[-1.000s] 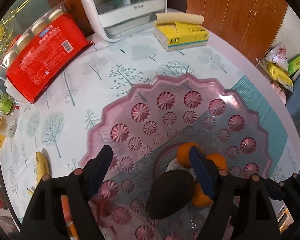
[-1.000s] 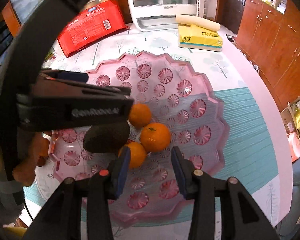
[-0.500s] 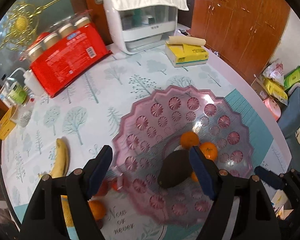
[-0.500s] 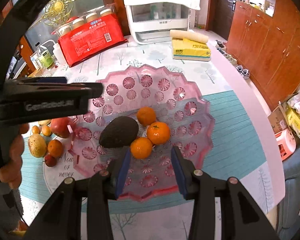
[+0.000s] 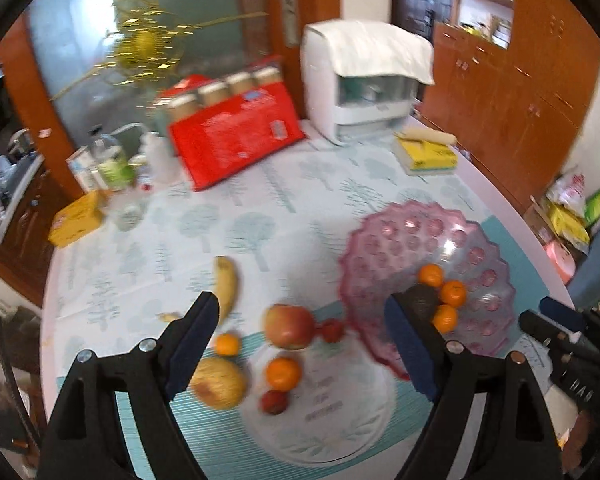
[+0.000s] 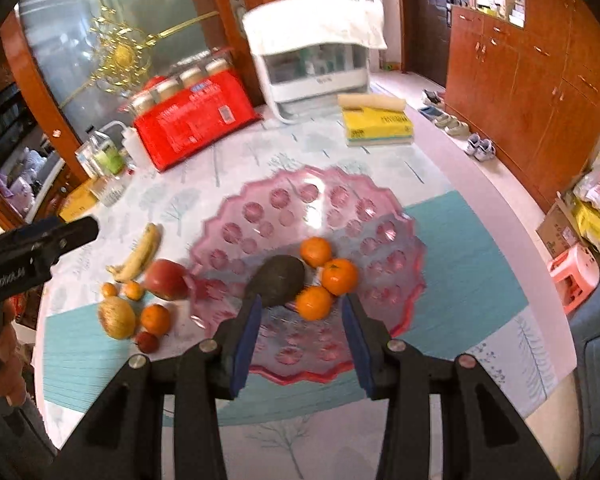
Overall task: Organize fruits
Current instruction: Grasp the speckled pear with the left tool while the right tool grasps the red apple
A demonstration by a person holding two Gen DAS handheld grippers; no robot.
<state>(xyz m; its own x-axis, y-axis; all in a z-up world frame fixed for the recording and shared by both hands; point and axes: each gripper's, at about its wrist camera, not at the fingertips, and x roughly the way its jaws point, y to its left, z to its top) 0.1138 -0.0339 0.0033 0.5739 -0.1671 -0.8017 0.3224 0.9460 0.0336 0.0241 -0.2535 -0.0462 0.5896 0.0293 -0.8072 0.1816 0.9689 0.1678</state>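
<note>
1. The left claw (image 5: pixel 302 334) hangs empty above the loose fruit, its jaws having just spread wider.
2. The right claw (image 6: pixel 300 330) is released, nothing between its jaws.
3. An avocado (image 6: pixel 277 281) and three oranges (image 6: pixel 339 276) lie in the pink bowl (image 6: pixel 260 216).
4. An apple (image 6: pixel 166 280) and a banana (image 6: pixel 142 254) lie on the surface (image 6: pixel 476 280), left of the bowl.
</note>
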